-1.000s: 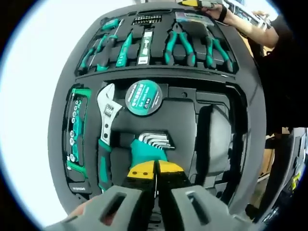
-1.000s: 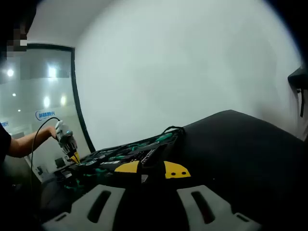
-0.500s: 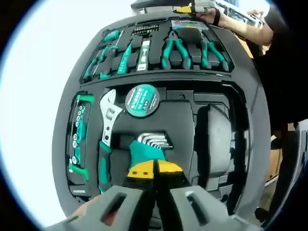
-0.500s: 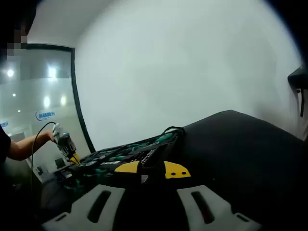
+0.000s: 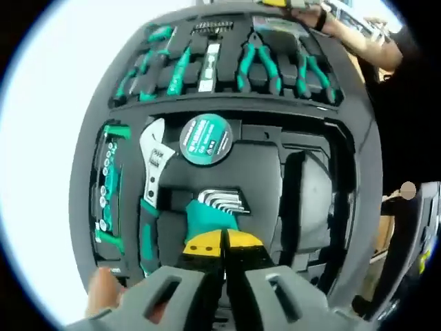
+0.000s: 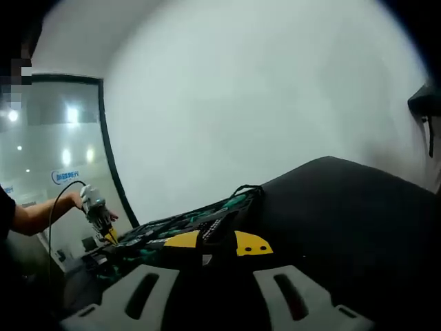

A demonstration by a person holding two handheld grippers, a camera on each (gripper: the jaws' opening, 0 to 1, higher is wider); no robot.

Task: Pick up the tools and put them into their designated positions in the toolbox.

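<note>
**Between the left jaws: hex key set, slot directly ahead**

Left gripper (image 5: pixel 222 243): jaws closed down on the teal holder of the hex key set (image 5: pixel 215 209), keys fanning away from the tips. Set sits over the near-centre recess of the toolbox (image 5: pixel 358 179), so it looks placed or nearly so; can't tell whether it's fully seated.

Left of it: adjustable wrench (image 5: pixel 152 181), long axis running near-to-far. Beyond: round tape measure (image 5: pixel 205 136). Far left: socket strip (image 5: pixel 107 183). Far row: screwdrivers and pliers (image 5: pixel 256 63). Right-hand recess looks unfilled.

Right gripper (image 6: pixel 218 244): yellow tips nearly together, grip unclear. It sits low at the toolbox (image 6: pixel 186 224) edge, well away.

Surface is white; glass wall behind.
</note>
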